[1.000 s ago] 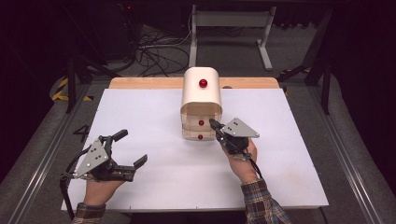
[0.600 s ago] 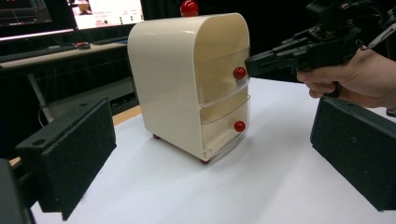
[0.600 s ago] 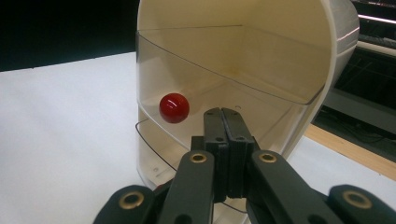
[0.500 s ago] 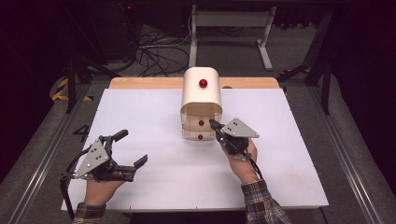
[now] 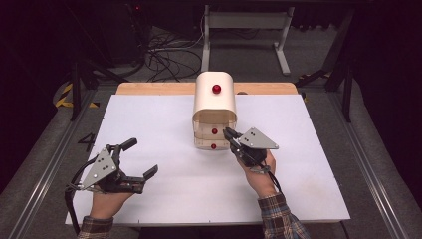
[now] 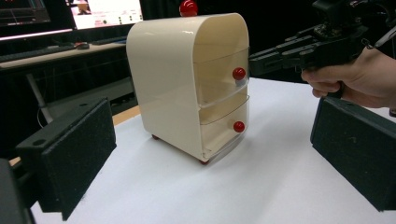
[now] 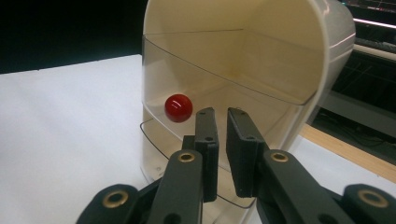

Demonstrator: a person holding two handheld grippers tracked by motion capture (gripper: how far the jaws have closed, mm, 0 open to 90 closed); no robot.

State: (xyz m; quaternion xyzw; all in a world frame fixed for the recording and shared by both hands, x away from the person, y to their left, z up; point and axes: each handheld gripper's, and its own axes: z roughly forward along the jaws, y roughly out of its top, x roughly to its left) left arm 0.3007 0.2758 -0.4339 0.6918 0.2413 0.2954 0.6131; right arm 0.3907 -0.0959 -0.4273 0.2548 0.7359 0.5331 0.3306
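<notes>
A cream mini cabinet [image 5: 215, 99] with two clear drawers stands at mid-table, a red knob [image 5: 216, 88] on its top. My right gripper [image 5: 228, 133] points at the upper drawer's front, its tips just right of that drawer's red knob [image 7: 178, 108]. Its jaws have just been opening: in the right gripper view a narrow gap shows at the gripper [image 7: 220, 114], with nothing in it. The lower drawer's knob [image 5: 213, 146] sits below. My left gripper [image 5: 141, 157] rests wide open at the front left, aimed at the cabinet [image 6: 173, 84], its pads [image 6: 77, 149] far apart and holding nothing.
The white board [image 5: 149, 119] lies on a wooden table whose far edge [image 5: 159, 88] shows behind the cabinet. Cables and a metal stand [image 5: 244, 25] are on the floor beyond. Rails run along both sides of the board.
</notes>
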